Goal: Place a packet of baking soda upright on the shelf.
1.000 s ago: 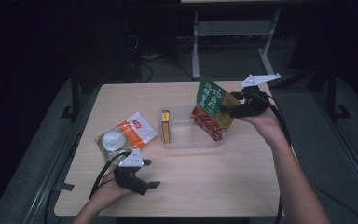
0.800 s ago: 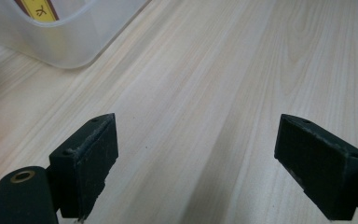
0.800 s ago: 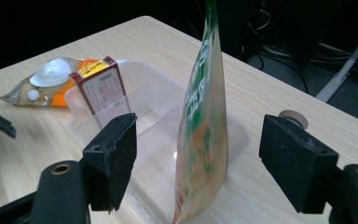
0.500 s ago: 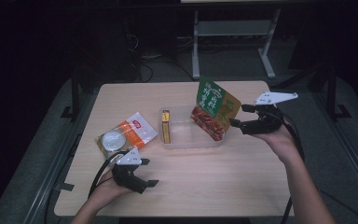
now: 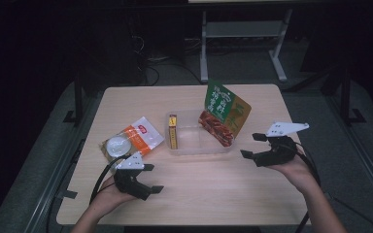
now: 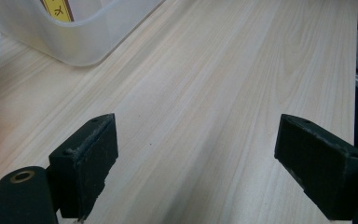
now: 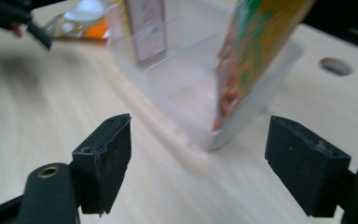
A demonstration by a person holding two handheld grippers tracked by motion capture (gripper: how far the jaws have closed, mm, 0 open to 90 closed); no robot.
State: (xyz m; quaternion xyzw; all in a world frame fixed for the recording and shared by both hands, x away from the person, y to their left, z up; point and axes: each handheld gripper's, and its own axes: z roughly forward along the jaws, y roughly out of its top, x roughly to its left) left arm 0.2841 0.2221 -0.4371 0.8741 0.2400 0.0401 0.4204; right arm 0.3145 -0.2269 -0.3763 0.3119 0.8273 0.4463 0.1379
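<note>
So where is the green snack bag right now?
In the high view the green snack bag stands tilted in the right end of the clear plastic tray mid-table, with the open right gripper just to its right.

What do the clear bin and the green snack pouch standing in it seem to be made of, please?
The bin looks like frosted, translucent plastic: the table's wood grain shows faintly through its walls. The green snack pouch seems to be glossy printed film, plastic or foil-lined, with a sheen on its bright print; which of the two I cannot tell.
</note>
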